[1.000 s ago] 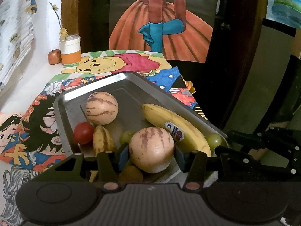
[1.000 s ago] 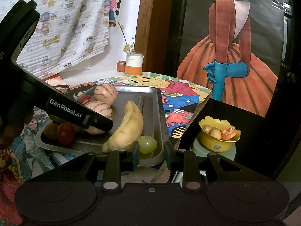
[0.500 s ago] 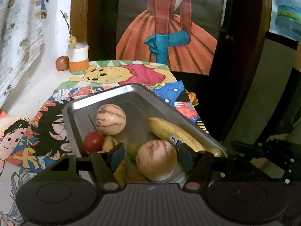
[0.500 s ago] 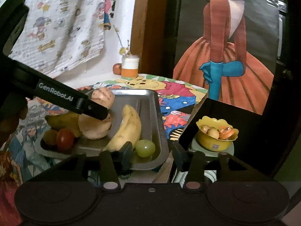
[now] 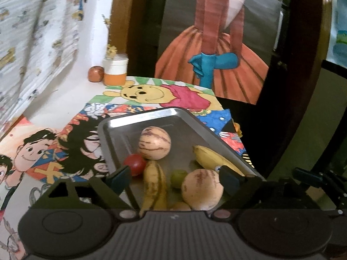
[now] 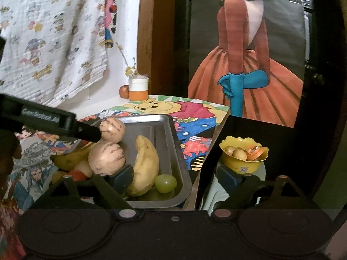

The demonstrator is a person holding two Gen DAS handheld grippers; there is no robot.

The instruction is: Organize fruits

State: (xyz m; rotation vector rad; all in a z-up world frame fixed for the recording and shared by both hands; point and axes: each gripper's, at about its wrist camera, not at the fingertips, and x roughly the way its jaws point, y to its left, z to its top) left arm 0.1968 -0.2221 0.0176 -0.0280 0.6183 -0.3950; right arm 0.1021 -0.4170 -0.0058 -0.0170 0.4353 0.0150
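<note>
Left wrist view: the left gripper point(image 5: 173, 176) hangs over the near end of the steel tray point(image 5: 138, 119), its jaws opening wide and free of the striped melon point(image 5: 202, 189) they clasped a second ago; that melon now lies in the tray between the pads, with its right side against or just beside the right pad. A second striped melon point(image 5: 155, 142) sits farther back, a cherry tomato point(image 5: 135, 164), a speckled banana point(image 5: 154, 186) and a green grape point(image 5: 179, 178) to its left and front, a yellow banana point(image 5: 213, 159) along the right rim. The tray rests on a cartoon-print cloth point(image 5: 149, 93) covering the bench.

Right wrist view: the right gripper point(image 6: 174, 179), nearly closed a second earlier, is opening, with nothing held; a banana point(image 6: 144, 164) and a green grape point(image 6: 166, 183) lie in the tray corner between its pads. A yellow bowl point(image 6: 243, 159) of what may be small fruits stands off the bench to the right.
</note>
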